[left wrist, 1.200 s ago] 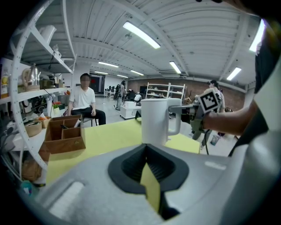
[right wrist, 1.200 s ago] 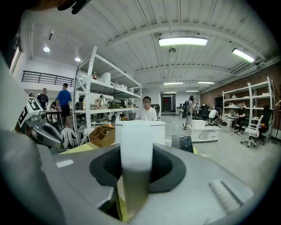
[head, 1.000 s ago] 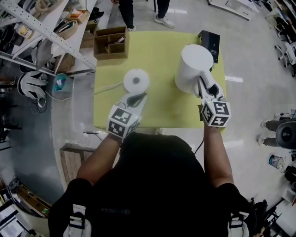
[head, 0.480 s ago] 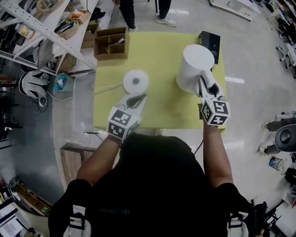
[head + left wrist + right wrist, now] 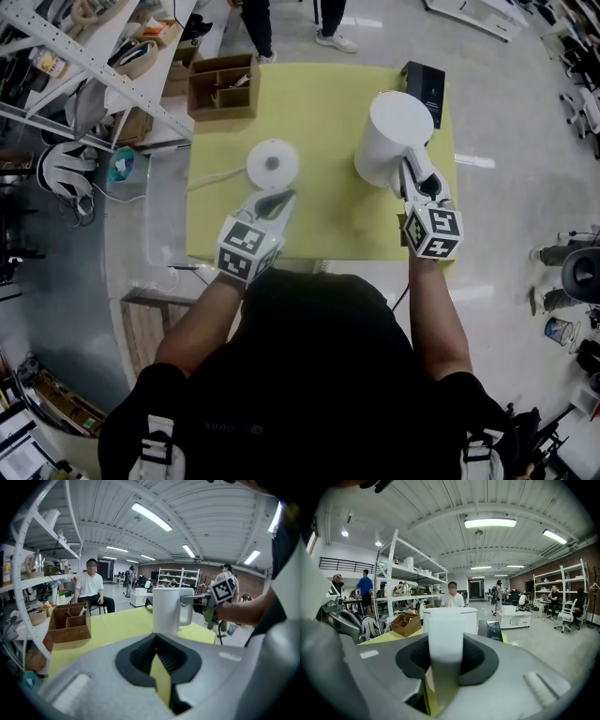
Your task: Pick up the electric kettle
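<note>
Nothing's really shifted since a second ago: right gripper (image 5: 411, 172) stays pinched on the electric kettle (image 5: 387, 131)'s handle, near the yellow table (image 5: 328, 103)'s right edge. Left gripper (image 5: 278, 198), tips pressed together, sits just inside the near edge, with bare tabletop between them.

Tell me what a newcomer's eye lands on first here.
The white electric kettle catches the eye at the right of the yellow-green table, its handle clamped in the right tool. Left of it lies a round white base, with the left tool just in front of that, holding nothing. A brown cardboard box sits at the table's far left corner.
</note>
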A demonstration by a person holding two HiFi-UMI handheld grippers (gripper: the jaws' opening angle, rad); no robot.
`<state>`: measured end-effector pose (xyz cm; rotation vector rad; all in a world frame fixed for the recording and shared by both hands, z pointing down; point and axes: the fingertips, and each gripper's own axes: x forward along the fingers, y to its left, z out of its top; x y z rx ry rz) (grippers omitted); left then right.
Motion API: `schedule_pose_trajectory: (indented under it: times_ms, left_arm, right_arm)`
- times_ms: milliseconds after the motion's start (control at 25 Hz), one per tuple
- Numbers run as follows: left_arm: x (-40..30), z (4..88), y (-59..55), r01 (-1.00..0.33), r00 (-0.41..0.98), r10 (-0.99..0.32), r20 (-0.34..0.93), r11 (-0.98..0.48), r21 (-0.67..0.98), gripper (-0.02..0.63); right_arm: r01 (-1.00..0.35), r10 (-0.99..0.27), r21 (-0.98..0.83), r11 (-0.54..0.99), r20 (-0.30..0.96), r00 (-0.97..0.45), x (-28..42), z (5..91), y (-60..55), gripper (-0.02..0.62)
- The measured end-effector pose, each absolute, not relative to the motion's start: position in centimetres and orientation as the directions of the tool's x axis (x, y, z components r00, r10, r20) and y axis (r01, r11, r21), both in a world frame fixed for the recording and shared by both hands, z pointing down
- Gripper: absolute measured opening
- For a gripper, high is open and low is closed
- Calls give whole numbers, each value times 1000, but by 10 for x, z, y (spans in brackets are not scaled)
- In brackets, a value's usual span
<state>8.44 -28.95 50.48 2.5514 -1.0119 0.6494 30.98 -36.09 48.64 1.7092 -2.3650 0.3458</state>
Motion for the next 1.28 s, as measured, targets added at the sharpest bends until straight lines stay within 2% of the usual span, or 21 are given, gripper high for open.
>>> schedule_pose_trajectory:
  times_ms: [520,1280]
  left_arm:
    - [85,511,-290,-704,649,-557,518,-698,132,3]
    - [92,509,-286,-692,659,-547,516,-710,131,3]
  right_arm:
    - [-950,-878,-71,304,366,-308,303,500,-347,129]
    - [-953,-872,-76,294,387,-300,303,511,-330,130]
